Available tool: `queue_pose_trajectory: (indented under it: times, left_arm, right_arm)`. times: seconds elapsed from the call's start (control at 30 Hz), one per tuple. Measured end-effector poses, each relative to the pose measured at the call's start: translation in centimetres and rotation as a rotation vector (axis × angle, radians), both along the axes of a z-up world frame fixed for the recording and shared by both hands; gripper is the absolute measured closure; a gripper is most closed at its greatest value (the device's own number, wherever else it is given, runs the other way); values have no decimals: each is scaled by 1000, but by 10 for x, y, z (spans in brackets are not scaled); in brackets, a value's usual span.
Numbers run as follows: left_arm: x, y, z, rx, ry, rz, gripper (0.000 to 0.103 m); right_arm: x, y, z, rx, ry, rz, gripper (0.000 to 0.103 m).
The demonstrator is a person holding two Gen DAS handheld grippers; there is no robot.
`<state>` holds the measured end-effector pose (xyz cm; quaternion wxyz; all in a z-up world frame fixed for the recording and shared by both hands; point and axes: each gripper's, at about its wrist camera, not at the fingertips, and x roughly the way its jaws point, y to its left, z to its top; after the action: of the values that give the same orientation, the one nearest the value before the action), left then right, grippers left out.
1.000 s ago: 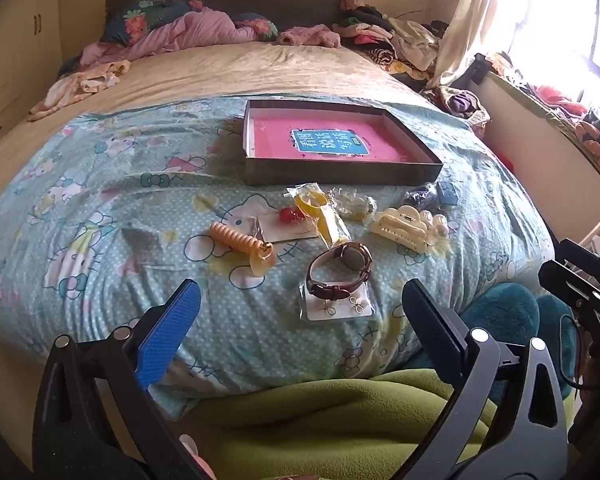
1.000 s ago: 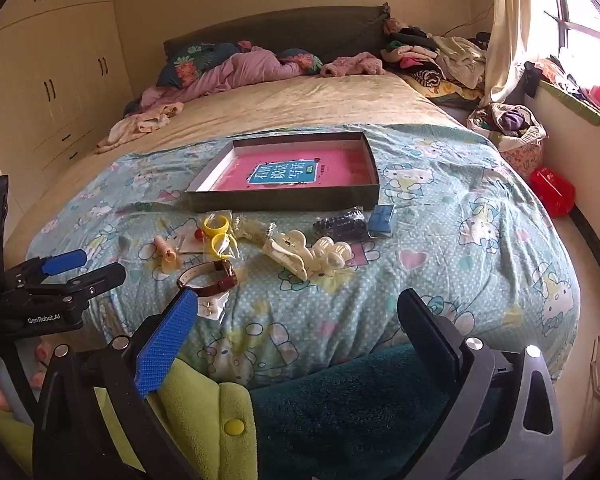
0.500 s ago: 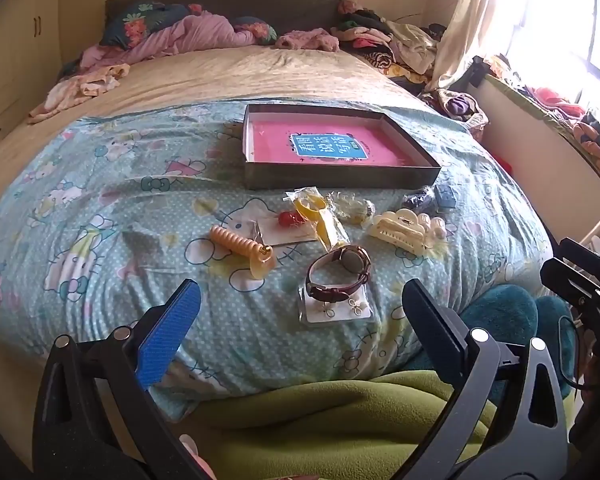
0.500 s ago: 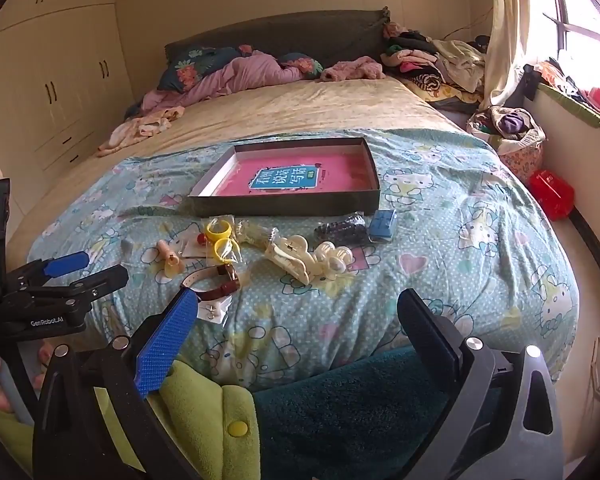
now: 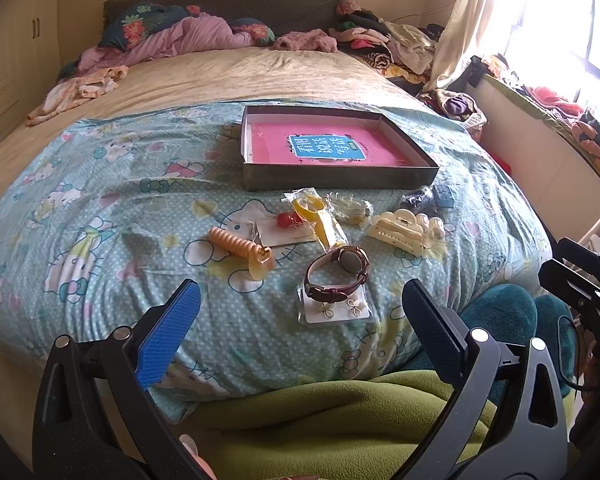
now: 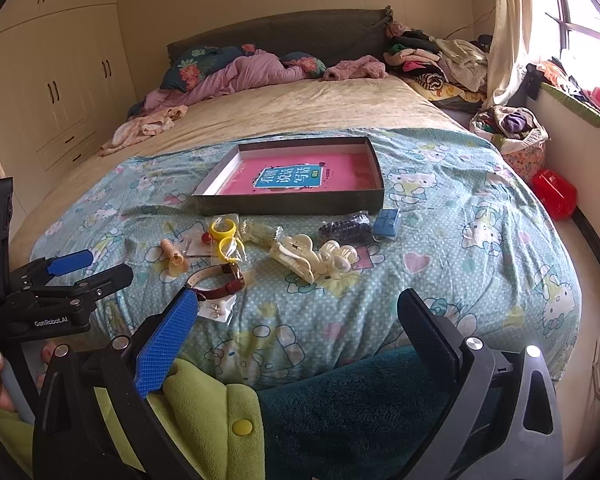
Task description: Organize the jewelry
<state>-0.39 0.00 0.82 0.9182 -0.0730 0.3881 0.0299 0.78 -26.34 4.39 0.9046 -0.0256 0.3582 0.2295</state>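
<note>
A shallow grey box [image 5: 340,178] [image 6: 292,204] with a pink bottom lies open on the patterned quilt. In front of it are scattered a brown watch [image 5: 337,274] [image 6: 220,282] on an earring card [image 5: 336,310], an orange spiral hair tie [image 5: 240,246] [image 6: 174,260], yellow rings in a bag [image 5: 314,210] [image 6: 226,236], cream hair claws [image 5: 404,230] [image 6: 312,258], a dark beaded piece [image 6: 346,226] and a small blue box [image 6: 386,222]. My left gripper [image 5: 300,332] is open, short of the watch. My right gripper [image 6: 300,336] is open, near the quilt's front edge.
Crumpled clothes and bedding [image 6: 240,76] lie at the head of the bed. A pile of laundry [image 6: 440,60] sits at the right by the window. A green and teal blanket [image 6: 300,412] lies under the grippers. Wardrobes [image 6: 60,80] line the left wall.
Both views have shifted slightly, with the bed and its items sitting a little lower in frame. Nothing on the quilt has moved and both grippers stay open.
</note>
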Motion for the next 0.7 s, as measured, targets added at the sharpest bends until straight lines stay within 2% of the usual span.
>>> queue_pose_trajectory:
  times: [0.7]
  left_arm:
    - [5, -7, 7, 1, -3, -10, 9]
  right_arm:
    - [-1, 0, 0, 2, -5, -1, 4]
